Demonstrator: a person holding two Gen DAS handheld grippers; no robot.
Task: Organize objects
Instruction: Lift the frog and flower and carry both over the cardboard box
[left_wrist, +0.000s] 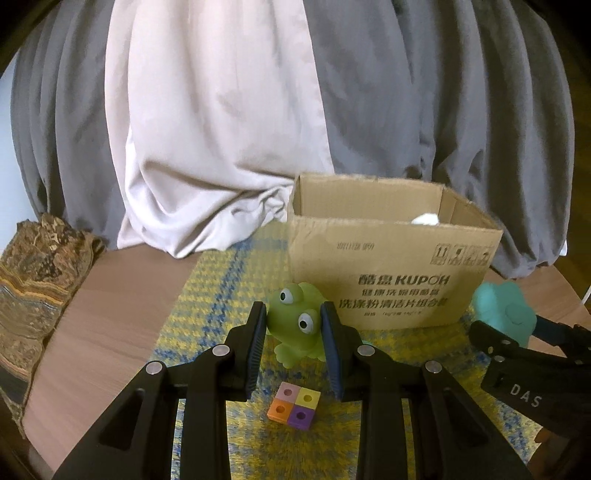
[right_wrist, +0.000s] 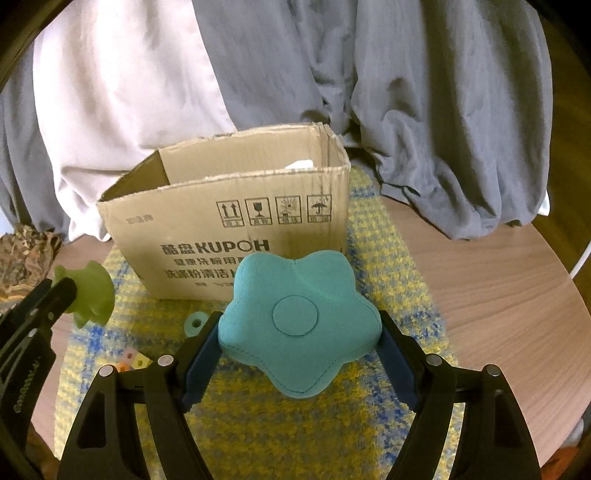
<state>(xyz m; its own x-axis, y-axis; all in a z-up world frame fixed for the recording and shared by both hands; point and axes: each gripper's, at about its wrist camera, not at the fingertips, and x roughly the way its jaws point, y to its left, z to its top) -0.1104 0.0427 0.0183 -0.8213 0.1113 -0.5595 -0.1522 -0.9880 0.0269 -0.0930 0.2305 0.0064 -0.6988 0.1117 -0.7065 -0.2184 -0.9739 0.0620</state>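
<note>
My left gripper (left_wrist: 294, 325) is shut on a green rubber frog (left_wrist: 297, 325), held above the yellow-and-blue mat (left_wrist: 207, 295). The frog also shows at the left edge of the right wrist view (right_wrist: 92, 295). My right gripper (right_wrist: 299, 332) is shut on a teal star-shaped cushion (right_wrist: 299, 314), lifted off the mat; the cushion appears at the right of the left wrist view (left_wrist: 504, 308). An open cardboard box (left_wrist: 391, 273) stands just beyond both grippers, seen too in the right wrist view (right_wrist: 236, 221). Something white (left_wrist: 424, 219) lies inside it.
A four-coloured square block (left_wrist: 293, 406) lies on the mat below the left gripper. A small teal ring (right_wrist: 195, 324) lies near the box. Grey and pale curtains (left_wrist: 221, 110) hang behind the round wooden table (right_wrist: 498, 295). A patterned cloth (left_wrist: 37, 280) sits at the left.
</note>
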